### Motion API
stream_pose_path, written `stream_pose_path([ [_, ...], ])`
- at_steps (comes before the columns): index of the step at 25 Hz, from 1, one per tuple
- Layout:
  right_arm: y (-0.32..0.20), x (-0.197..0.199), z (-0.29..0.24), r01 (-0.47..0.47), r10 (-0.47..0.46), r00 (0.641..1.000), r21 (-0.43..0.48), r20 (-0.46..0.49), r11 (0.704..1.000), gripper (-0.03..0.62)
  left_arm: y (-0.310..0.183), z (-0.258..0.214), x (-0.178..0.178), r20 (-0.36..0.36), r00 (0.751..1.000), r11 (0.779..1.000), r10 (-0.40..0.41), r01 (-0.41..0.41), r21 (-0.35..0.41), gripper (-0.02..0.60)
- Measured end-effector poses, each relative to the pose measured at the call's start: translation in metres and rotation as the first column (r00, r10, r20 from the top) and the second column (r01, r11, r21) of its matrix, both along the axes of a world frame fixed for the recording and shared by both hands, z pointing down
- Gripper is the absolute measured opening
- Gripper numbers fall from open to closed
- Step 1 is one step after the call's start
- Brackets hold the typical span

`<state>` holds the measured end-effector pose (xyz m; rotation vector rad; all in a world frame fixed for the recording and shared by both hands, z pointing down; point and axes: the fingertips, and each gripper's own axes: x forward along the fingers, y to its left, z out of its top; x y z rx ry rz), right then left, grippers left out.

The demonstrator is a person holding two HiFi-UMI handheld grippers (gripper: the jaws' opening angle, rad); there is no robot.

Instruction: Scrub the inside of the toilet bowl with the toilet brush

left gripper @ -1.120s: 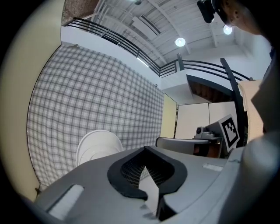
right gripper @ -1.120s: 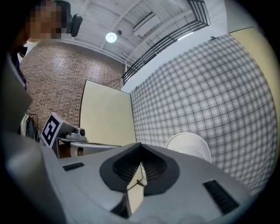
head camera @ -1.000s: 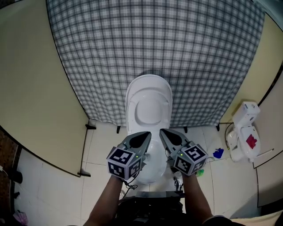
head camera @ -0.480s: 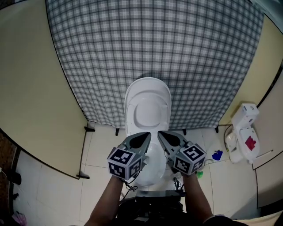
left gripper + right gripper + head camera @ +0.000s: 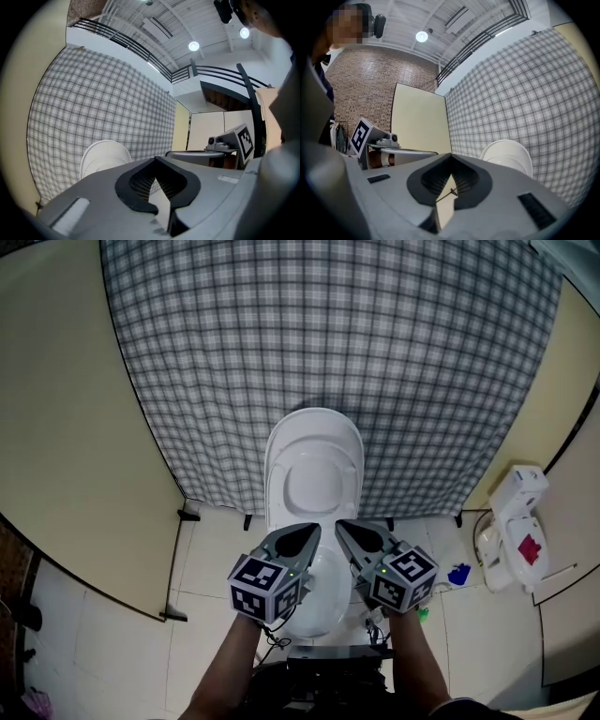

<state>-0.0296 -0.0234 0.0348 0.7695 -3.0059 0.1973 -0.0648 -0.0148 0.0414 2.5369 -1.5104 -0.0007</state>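
While left gripper [image 5: 312, 527] and right gripper [image 5: 343, 525] sit closed, empty | toilet [image 5: 314, 474] runs toward cloth [image 5: 328, 334]

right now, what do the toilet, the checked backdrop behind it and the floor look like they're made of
Toilet: smooth, glossy white with soft highlights, probably glazed ceramic, though parts could be hard plastic.
Checked backdrop: matte woven cloth, going by the grey-white plaid weave and uneven bottom edge.
Floor: pale, slightly shiny tiles, with thin grout lines between the squares.
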Motion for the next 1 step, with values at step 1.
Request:
stream_pose_path([
  [1,-0.0008,-0.0006,0.0,0.0,0.0,1.0,-0.002,0.0,1.0,0.015,-0.0009,0.0004,-0.001,0.0,1.0,1.0,-0.001,0.001,-0.001,0.009],
])
